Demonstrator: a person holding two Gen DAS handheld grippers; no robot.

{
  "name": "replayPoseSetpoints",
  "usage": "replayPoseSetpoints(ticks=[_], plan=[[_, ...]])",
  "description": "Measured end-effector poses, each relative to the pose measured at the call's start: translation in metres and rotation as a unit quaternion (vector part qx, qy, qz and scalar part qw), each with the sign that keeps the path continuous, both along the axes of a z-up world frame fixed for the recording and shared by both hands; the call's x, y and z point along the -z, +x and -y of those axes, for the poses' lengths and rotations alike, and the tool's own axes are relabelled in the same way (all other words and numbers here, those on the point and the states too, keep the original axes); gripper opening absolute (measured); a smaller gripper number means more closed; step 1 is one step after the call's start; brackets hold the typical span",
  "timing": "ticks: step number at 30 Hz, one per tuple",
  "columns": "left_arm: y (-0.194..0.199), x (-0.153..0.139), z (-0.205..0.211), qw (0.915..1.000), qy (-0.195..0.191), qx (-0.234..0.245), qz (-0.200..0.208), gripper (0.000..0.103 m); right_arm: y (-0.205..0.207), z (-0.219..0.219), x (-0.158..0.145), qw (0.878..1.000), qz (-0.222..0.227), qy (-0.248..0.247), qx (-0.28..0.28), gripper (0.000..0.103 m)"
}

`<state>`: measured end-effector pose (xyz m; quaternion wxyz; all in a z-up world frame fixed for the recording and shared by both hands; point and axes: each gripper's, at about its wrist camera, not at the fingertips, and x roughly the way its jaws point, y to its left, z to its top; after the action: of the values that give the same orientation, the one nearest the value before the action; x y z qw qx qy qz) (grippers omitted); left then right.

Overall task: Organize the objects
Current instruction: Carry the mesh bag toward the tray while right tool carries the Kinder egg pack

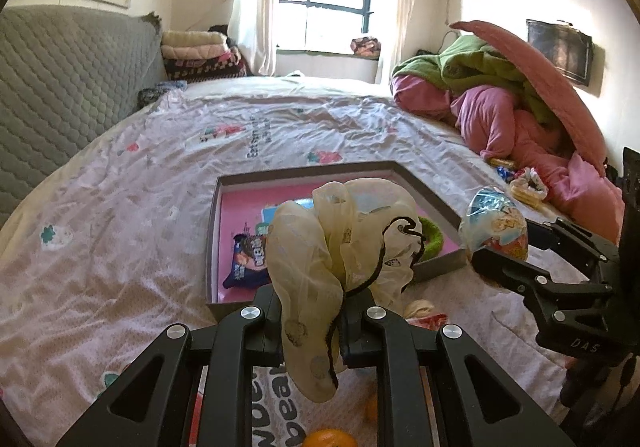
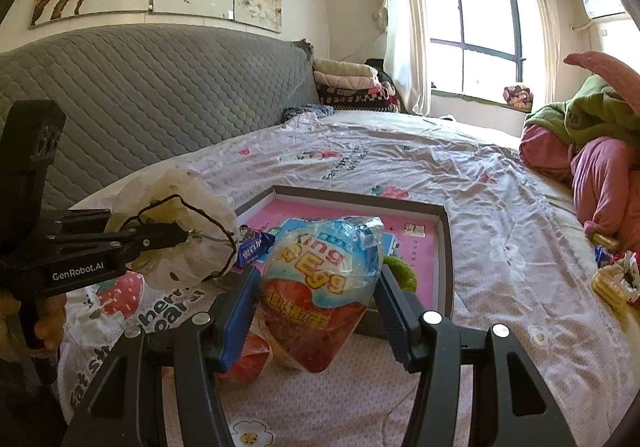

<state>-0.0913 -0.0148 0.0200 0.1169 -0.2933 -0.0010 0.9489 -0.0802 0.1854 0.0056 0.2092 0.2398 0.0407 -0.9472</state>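
My left gripper [image 1: 316, 321] is shut on a cream organza drawstring pouch [image 1: 344, 235] with a black cord, held up above the bed. The same pouch [image 2: 180, 231] shows at the left in the right wrist view, with the left gripper [image 2: 182, 237] pinching it. My right gripper [image 2: 316, 307] is shut on a wrapped toy egg [image 2: 320, 287] in red, orange and blue foil; in the left wrist view that egg [image 1: 496, 223] sits at the right in the right gripper [image 1: 490, 251]. A shallow grey box with a pink floor [image 1: 232, 207] lies just beyond both grippers, near edge [image 2: 444, 247] close to the egg.
Inside the box lie a dark blue snack packet [image 1: 248, 259], a blue card and a green fuzzy ring [image 1: 434, 239]. Oranges [image 1: 330, 439] and a red packet [image 2: 250, 357] lie on the sheet below the grippers. Piled pink and green bedding [image 1: 500, 103] fills the right; snacks [image 2: 616, 279] lie beside it.
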Motion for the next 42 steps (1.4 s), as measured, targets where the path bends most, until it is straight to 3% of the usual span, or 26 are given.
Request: replayPoseSetpoints(ticks=[18, 32, 42], plan=[[-0.002, -0.004, 0.001, 0.9995, -0.008, -0.007, -0.029, 0.018, -0.006, 0.001, -0.001, 1.000, -0.010, -0.002, -0.006, 0.058], [-0.024, -0.002, 0.013, 0.9993, 0.007, -0.030, -0.019, 0.018, -0.022, 0.001, -0.007, 1.000, -0.019, -0.001, 0.004, 0.058], [-0.042, -0.013, 0.021, 0.9988, -0.003, -0.036, -0.034, 0.019, -0.033, 0.004, -0.014, 0.999, -0.033, 0.002, 0.004, 0.058]])
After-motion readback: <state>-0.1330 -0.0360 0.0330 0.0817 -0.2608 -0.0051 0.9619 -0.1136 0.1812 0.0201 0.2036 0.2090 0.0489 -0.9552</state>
